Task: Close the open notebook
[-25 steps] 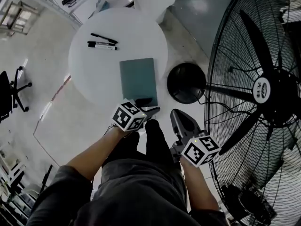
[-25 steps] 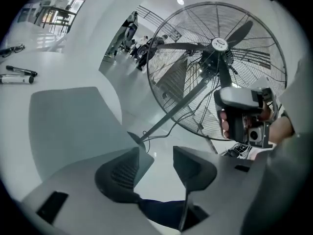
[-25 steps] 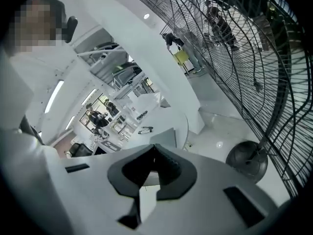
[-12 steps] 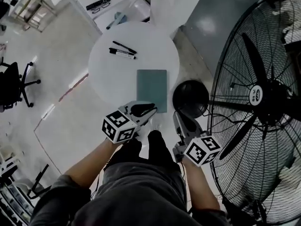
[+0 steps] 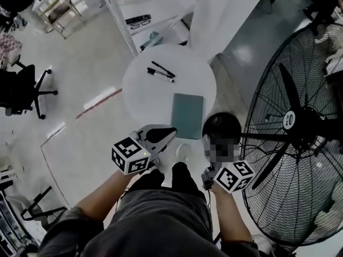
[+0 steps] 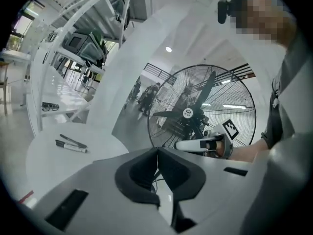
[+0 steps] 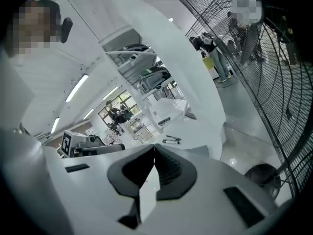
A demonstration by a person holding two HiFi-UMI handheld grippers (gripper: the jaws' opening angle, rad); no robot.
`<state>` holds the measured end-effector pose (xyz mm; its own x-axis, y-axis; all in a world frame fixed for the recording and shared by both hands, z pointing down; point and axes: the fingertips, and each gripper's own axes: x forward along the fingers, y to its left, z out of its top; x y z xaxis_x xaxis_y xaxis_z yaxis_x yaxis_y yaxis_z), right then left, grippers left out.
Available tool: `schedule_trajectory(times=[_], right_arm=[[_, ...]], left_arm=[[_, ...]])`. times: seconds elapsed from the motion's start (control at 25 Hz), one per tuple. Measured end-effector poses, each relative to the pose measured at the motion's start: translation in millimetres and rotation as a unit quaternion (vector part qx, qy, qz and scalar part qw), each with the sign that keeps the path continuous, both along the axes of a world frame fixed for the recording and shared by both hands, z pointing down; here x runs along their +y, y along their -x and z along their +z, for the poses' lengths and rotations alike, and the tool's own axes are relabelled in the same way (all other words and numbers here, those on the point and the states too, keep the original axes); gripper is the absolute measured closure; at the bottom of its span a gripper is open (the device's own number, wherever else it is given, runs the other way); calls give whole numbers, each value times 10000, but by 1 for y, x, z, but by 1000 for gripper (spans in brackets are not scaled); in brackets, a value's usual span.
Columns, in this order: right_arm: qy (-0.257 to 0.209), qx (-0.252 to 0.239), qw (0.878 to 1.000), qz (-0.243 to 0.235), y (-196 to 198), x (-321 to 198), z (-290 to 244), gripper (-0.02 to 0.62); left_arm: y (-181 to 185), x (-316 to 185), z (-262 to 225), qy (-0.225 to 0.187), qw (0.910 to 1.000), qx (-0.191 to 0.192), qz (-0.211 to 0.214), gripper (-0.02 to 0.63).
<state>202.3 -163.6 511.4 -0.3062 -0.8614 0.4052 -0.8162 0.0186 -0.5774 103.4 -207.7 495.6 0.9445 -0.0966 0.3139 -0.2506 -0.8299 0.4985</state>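
A black office chair [image 5: 24,90] stands on the pale floor at far left, well apart from the round white bench [image 5: 140,90] at the centre of the head view. In front of the person, whose bare forearms reach forward from a dark top, the left tool [image 5: 171,131] is held up with its marker cube nearest the camera. Its jaws have just been closing, and its own view shows them drawn tight together with nothing between them. Two pens [image 5: 161,72] lie side by side on the far part of the bench. To their right the notebook [image 5: 187,115] lies shut and flat, its teal cover up, on the near right part of the bench and just inside the edge. Neither tool touches it. Just beside that edge of the bench sits the round black base [image 5: 221,126] of a large floor fan [image 5: 300,133], whose wire cage fills the right side of the frame. The right tool [image 7: 155,146] is held low beside the fan's base, its marker cube visible by the person's right hand. Its jaws are also pressed together and empty, as its own view shows. That view looks past the closed tips to the bench, where the pens and a corner of the notebook can be seen, with the left tool off to the left.
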Motion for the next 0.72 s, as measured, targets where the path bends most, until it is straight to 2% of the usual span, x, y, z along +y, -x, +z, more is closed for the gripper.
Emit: schedule_trajectory(times=[0.28,0.72], right_arm=[[-284,172,9992,-215,21,-2,-32,575],[-738,417,9946,-605,56,-11,-74,575]], left_arm=[[32,3,-34,-253,9995,162,-79,591],[71,5,-82,-870,9953,380,-181,591]])
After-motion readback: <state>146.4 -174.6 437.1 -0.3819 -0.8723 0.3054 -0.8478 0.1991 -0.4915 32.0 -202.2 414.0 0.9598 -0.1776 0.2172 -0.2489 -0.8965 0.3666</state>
